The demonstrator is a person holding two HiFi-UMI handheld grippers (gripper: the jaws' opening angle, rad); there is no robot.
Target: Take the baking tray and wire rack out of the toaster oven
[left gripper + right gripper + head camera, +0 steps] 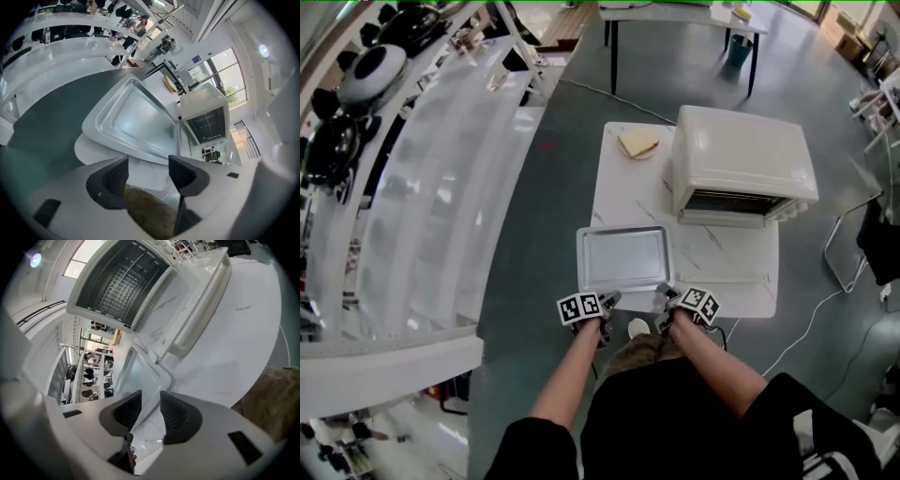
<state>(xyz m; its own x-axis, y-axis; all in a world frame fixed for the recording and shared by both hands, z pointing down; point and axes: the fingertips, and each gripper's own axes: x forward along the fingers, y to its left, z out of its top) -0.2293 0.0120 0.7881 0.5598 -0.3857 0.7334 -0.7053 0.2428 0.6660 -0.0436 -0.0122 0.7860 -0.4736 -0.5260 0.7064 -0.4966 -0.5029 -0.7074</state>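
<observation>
Presently, the rectangular silver metal baking tray lies flat on the white marble-patterned table, in front of and to the left of the cream-coloured toaster oven, with its near edge at the table edge farthest from the oven. The oven's glass door hangs fully open toward the tray. A wire rack is visible inside the oven cavity. The left gripper sits at the tray's near-left corner, on the side away from the oven. Its jaws are spread wide with nothing between them, and the tray rim lies just beyond the fingertips. The right gripper sits at the tray's near-right corner. Its jaws stand apart on either side of the tray's thin rim, and a gap shows at each pad. A small plate carrying a slice of bread rests on the table just left of the oven, well apart from the tray.
</observation>
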